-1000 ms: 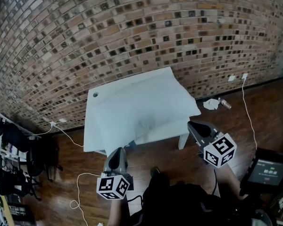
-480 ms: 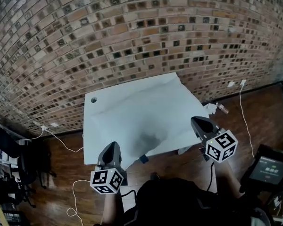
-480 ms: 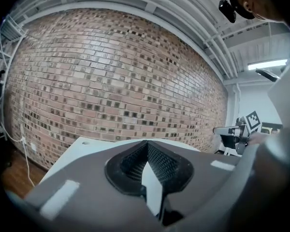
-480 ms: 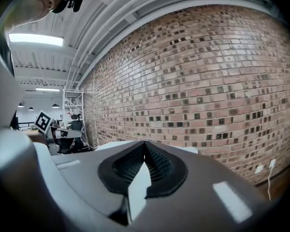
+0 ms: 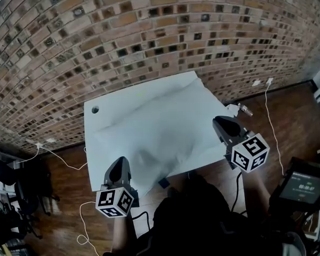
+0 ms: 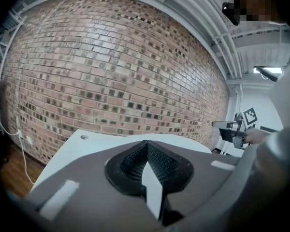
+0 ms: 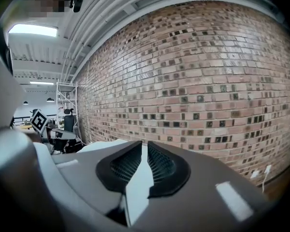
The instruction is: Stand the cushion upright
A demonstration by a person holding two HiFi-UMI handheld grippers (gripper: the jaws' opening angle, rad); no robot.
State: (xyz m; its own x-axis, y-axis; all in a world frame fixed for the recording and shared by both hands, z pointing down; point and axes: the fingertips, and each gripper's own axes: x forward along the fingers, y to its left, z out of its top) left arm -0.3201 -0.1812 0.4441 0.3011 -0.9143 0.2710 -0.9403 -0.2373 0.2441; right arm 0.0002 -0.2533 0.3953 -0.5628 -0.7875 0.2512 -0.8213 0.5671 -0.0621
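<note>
A large white cushion [image 5: 160, 132] lies flat on a white table [image 5: 98, 119] that has a round hole near its far left corner. My left gripper [image 5: 120, 163] is shut and empty, its tips at the near left edge of the cushion. In the left gripper view the jaws [image 6: 146, 148] meet over the white top [image 6: 96, 141]. My right gripper [image 5: 220, 124] hovers at the cushion's near right corner. Its jaws [image 7: 145, 148] are opening to a slim gap with nothing between them; the cushion [image 7: 104, 144] shows just beyond.
A brick wall [image 5: 149, 31] stands right behind the table. Cables [image 5: 272, 121] run over the wood floor, with crumpled litter [image 5: 239, 110] by the wall at the right. A device with a screen [image 5: 304, 186] sits near right; dark furniture [image 5: 5, 169] is at the left.
Both grippers have moved forward to the table's near edge, and the table now fills more of the head view. The right jaws have parted slightly.
</note>
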